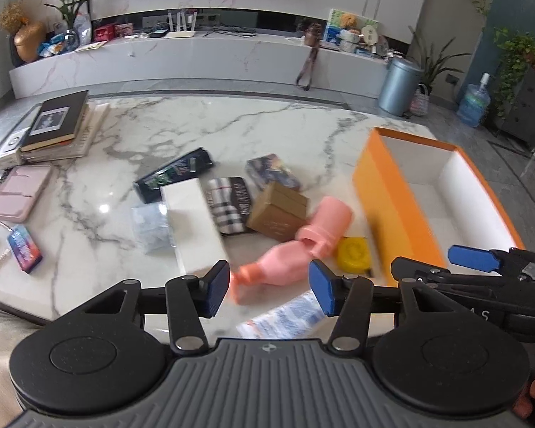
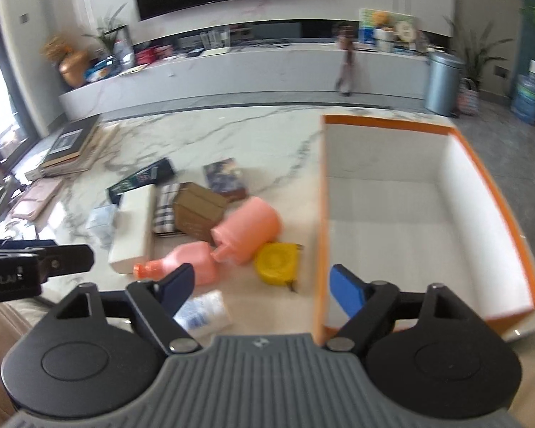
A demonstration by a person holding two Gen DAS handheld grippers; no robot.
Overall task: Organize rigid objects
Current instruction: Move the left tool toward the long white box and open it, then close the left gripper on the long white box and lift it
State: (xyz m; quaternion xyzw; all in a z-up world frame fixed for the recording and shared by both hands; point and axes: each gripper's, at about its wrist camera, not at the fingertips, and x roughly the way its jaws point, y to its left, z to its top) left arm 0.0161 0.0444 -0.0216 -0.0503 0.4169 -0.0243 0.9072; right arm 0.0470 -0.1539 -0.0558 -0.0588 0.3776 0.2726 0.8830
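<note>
- Left wrist view: my left gripper (image 1: 270, 286) hangs over the near edge of the marble table (image 1: 203, 132), jaws parted and grasping nothing; the small pink bottle (image 1: 274, 267) shows through the gap but lies on the table below, not pinched.
- Beyond that bottle lies a larger pink bottle (image 1: 326, 226), the two touching neck to neck, with a yellow tape measure (image 1: 353, 253) just beside it on the right.
- Behind them a cluster: a brown box (image 1: 278, 215), a plaid pouch (image 1: 228, 207), a long white box (image 1: 192, 221), a dark patterned case (image 1: 174, 173) and a dark printed box (image 1: 273, 171).
- An orange box (image 1: 381, 196) with a white inside stands open at the right of the table; nothing lies in the part I can see.
- A stack of books (image 1: 57, 125) sits at the far left, well apart from the cluster.
- Right wrist view: my right gripper (image 2: 264, 290) is released too, spread wide, one pad over the table, the other over the orange box's near corner, gripping nothing.
- A blue-and-white packet (image 2: 205, 312) lies near the table edge, blurred.
</note>
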